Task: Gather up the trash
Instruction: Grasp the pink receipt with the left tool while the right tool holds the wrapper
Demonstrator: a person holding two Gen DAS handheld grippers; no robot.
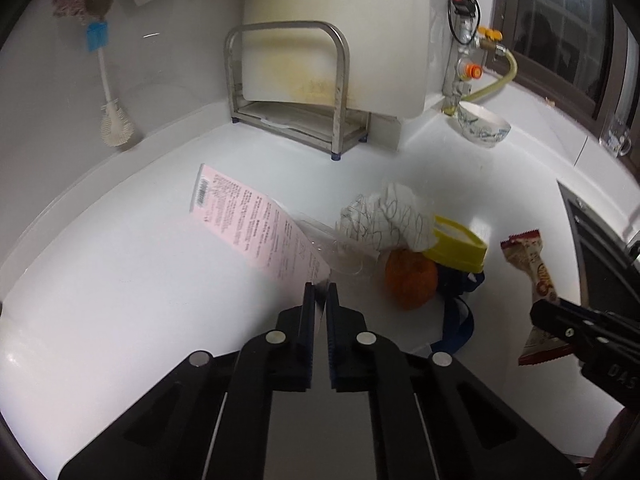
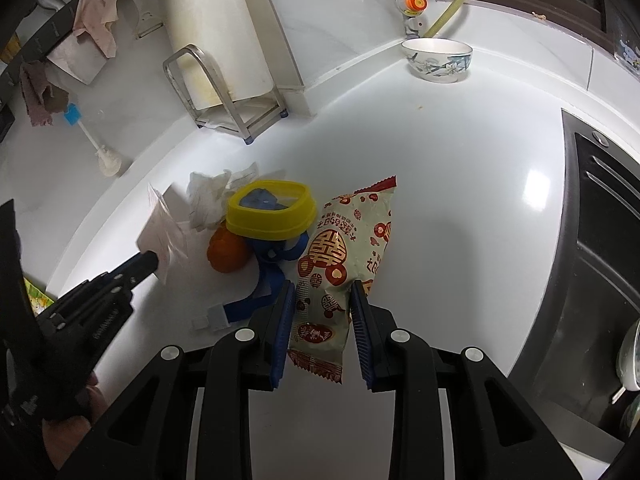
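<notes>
A pink printed paper slip (image 1: pixel 248 220) in a clear sleeve lies across the white counter. My left gripper (image 1: pixel 320 292) is shut on its near end, and the right wrist view shows the same gripper (image 2: pixel 148 260) holding the slip (image 2: pixel 160 232). My right gripper (image 2: pixel 323 286) is shut on a red-and-cream snack packet (image 2: pixel 344 248), lifted off the counter; in the left wrist view that packet (image 1: pixel 528 260) hangs from it at the right. Between the grippers lie crumpled white tissue (image 1: pixel 392 216), a yellow lid (image 1: pixel 456 248), an orange fruit (image 1: pixel 410 280) and a blue strap (image 1: pixel 460 316).
A steel rack (image 1: pixel 288 92) holding a white cutting board stands at the back wall. A patterned bowl (image 1: pixel 484 128) sits in the back right corner below a gas valve (image 1: pixel 476 64). A white brush (image 1: pixel 114 120) hangs at the left. A dark hob (image 2: pixel 600 240) borders the counter on the right.
</notes>
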